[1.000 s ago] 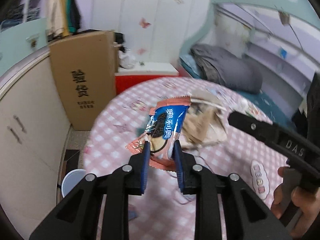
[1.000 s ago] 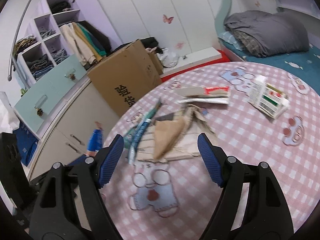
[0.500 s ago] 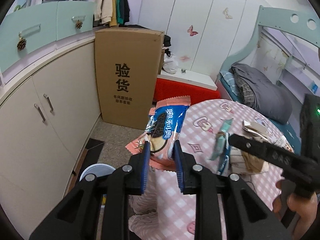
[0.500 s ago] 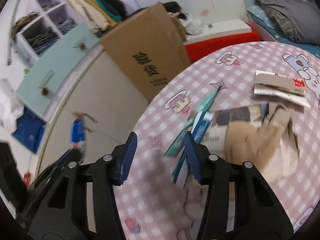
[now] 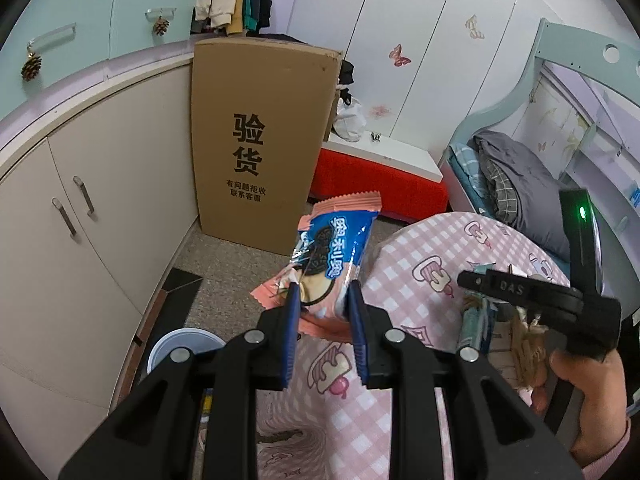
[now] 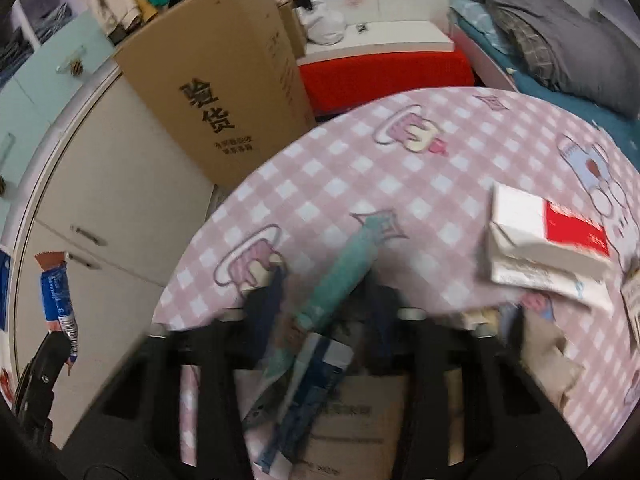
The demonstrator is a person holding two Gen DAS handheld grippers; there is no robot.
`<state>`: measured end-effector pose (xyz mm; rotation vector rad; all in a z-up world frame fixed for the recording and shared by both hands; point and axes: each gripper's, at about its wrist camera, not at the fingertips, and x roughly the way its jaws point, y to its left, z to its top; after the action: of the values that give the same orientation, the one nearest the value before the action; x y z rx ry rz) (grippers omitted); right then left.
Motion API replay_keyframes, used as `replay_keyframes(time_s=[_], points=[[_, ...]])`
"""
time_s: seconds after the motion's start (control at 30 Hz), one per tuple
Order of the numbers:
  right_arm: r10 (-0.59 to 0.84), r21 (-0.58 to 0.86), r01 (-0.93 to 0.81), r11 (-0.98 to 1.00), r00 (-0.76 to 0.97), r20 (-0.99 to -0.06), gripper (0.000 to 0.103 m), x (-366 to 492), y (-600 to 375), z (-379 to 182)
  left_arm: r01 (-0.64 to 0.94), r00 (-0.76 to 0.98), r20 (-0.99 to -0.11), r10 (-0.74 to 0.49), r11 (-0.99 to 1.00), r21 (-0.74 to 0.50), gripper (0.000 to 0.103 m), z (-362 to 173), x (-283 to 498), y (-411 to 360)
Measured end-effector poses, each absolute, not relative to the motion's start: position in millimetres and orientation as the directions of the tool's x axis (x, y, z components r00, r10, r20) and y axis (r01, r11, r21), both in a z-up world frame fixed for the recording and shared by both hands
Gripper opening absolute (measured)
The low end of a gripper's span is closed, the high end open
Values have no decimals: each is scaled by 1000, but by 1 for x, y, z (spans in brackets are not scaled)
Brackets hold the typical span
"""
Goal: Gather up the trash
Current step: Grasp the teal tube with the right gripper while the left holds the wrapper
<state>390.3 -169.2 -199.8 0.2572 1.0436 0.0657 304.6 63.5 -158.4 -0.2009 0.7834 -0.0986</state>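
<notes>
While its blue pads pinch the lower end of a blue-and-pink foil cookie wrapper (image 5: 334, 256), the left hand-held gripper (image 5: 322, 304) sits at a narrow gap, wrapper standing up betw. the fingers, off the worktop edge and over the floor. Below-left of it, on the floor, a white round bin (image 5: 182, 350) w/ open top shows by the beige cupboard doors (image 5: 80, 216). Behind stands a tall brown cardboard box (image 5: 260, 140) w/ black printed characters.

Right hand-held gripper (image 6: 326, 300) has its jaws closing; a long teal plastic sachet (image 6: 348, 268) lies betw. them, pointing up-right across the pink-checked tablecloth worktop (image 6: 360, 168). View is blurred, so can't tell if pads press on it yet. Just under it: a blue-and-white wrapper (image 6: 316, 380) and brown paper scraps (image 6: 352, 412). To the right, a white folded packet w/ red label (image 6: 548, 236) lies on the worktop, apart from the sachet. In the left view, a hand (image 5: 580, 380) in a pink sleeve holds the right tool's handle.
</notes>
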Motion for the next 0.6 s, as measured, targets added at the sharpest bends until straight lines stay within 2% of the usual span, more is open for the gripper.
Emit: replay_keyframes(time_s=[0.1, 0.23, 0.6], points=[[201, 244, 12, 970, 527, -826, 12, 390, -154, -197, 9, 699, -695, -165, 975, -222, 23, -163, 305, 68], [259, 272, -68, 960, 583, -770, 12, 377, -132, -179, 2, 700, -696, -157, 976, -218, 23, -164, 302, 77], [433, 329, -282, 901, 588, -683, 11, 347, -46, -142, -77, 714, -691, -115, 968, -240, 23, -165, 280, 127]])
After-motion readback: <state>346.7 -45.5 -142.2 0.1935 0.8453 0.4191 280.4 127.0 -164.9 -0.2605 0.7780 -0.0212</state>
